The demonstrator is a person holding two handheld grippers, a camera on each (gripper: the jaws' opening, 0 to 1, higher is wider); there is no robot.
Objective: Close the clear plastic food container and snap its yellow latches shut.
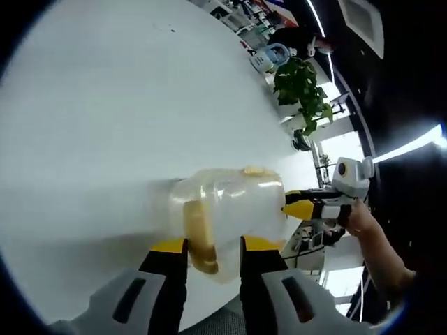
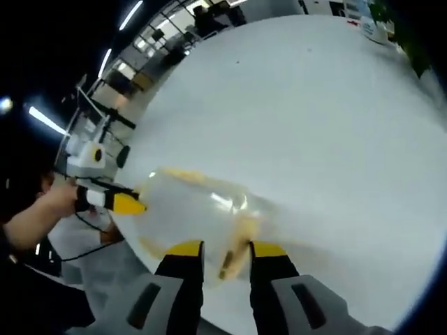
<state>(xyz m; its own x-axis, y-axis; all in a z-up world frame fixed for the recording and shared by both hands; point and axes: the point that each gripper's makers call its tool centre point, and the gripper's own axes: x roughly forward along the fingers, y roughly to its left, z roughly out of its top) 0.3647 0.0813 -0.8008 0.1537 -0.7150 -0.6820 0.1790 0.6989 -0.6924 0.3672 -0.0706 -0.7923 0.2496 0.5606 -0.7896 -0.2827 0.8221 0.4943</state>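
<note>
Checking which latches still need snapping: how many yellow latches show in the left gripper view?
2: one latch between the left gripper jaws, one on the container's far edge. Others may be hidden.

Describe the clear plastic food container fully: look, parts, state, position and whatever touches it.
The container is a clear, glossy, rounded plastic box with yellow latches on its sides. It sits near the edge of a white table. Motion blur hides whether the lid is fully seated. The left gripper straddles one latch at the near side, and the right gripper straddles a latch on the opposite side. Whether the jaws press on it is unclear.
</note>
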